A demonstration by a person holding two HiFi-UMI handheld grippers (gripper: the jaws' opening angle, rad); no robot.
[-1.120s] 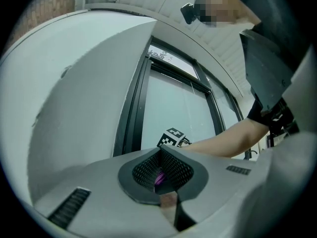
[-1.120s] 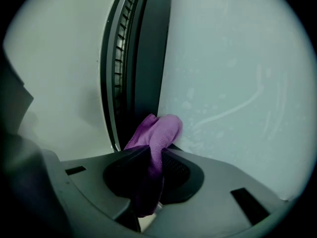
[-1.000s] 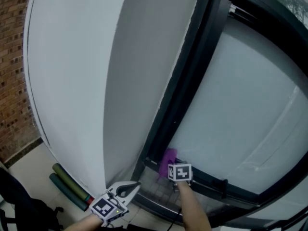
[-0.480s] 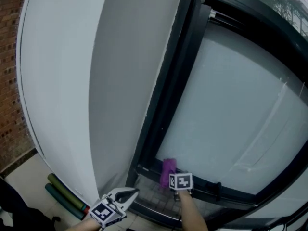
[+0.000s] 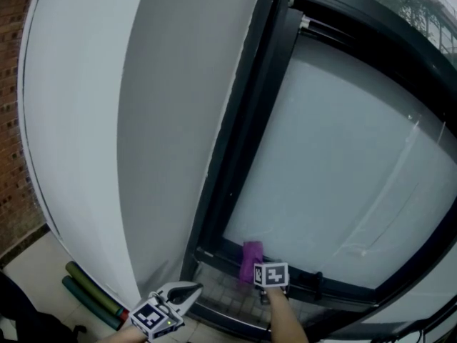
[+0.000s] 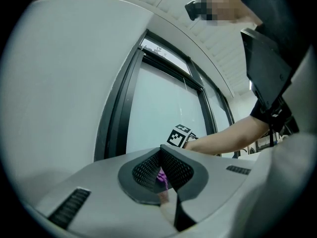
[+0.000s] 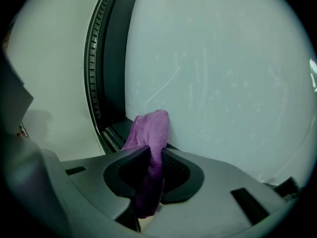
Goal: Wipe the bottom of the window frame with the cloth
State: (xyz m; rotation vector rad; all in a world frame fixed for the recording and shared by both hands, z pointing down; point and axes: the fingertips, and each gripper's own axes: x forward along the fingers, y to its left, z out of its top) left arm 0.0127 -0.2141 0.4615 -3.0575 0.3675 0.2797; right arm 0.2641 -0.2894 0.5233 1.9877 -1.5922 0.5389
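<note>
A purple cloth [image 5: 250, 257] is pressed against the dark bottom rail [image 5: 335, 284] of the window frame, near its lower left corner and under the frosted pane. My right gripper [image 5: 261, 269] is shut on the cloth. In the right gripper view the cloth [image 7: 151, 128] sticks up from between the jaws of the right gripper [image 7: 154, 150] and touches the glass beside the frame's upright [image 7: 114, 108]. My left gripper [image 5: 182, 291] hangs lower left, away from the frame. In the left gripper view the left gripper [image 6: 159, 155] is shut and holds nothing.
A white wall [image 5: 107, 120] runs left of the frame, with brickwork [image 5: 11, 156] beyond it. Two green rolled tubes [image 5: 89, 291] lie on the floor at the wall's foot. A tiled sill [image 5: 228, 291] sits below the rail. A person's forearm [image 6: 233, 135] reaches toward the window.
The head view has swung so the window sits more to the left. The right gripper and cloth have slid slightly right along the bottom rail. The left gripper stays low, still shut.
</note>
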